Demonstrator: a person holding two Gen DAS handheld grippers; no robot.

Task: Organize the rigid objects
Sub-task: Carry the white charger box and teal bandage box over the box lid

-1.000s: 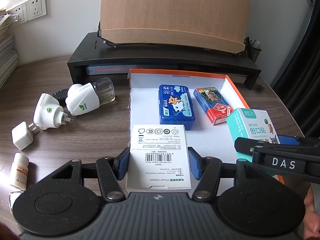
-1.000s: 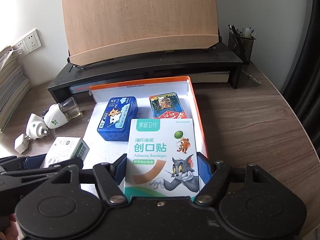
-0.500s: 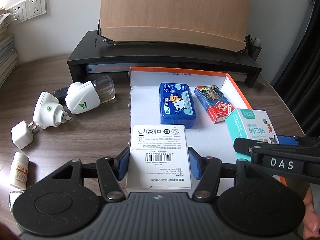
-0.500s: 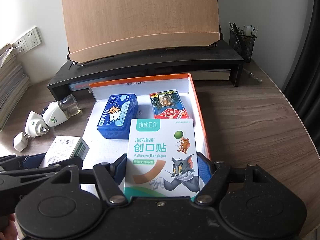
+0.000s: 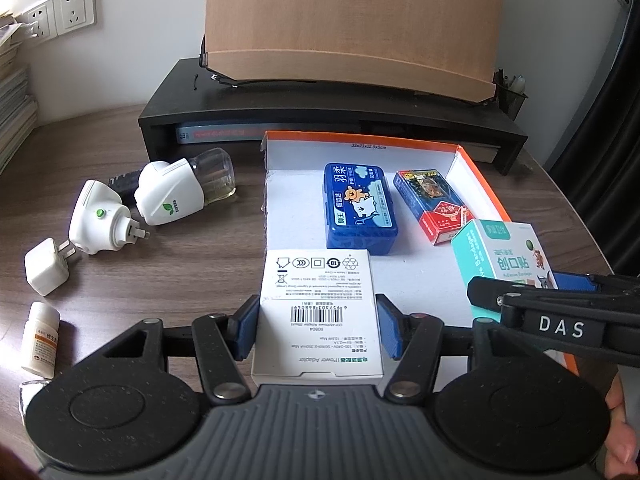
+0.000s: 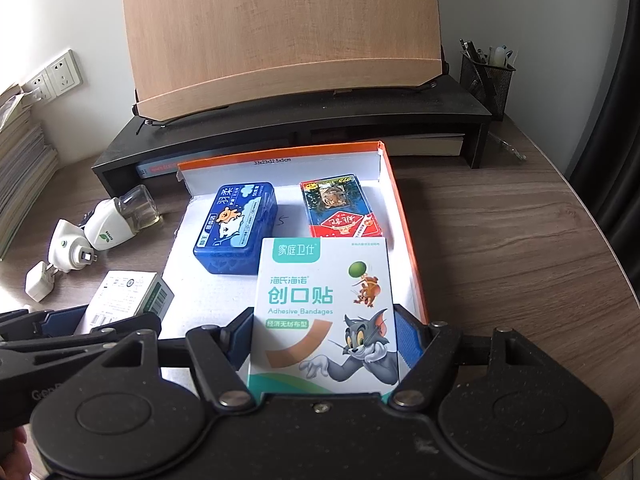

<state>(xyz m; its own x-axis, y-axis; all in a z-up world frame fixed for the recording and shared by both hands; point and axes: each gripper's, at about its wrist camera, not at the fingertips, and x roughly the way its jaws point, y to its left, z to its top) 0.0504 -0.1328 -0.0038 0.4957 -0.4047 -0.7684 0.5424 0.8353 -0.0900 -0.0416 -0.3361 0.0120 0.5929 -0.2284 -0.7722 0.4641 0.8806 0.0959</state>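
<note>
Two boxes ride clamped over the shallow orange-rimmed white cardboard tray (image 6: 404, 216): your left gripper (image 5: 317, 330) pinches the white power-adapter carton (image 5: 318, 312), your right gripper (image 6: 322, 346) the cartoon-printed adhesive-bandage box (image 6: 326, 312), so lower each near the tray's front edge.

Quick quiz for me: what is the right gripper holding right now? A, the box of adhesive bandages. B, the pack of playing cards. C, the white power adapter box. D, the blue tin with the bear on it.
A: the right gripper has its blue pads clamped on both sides of the adhesive bandage box, while the left gripper holds the power adapter box.
</note>
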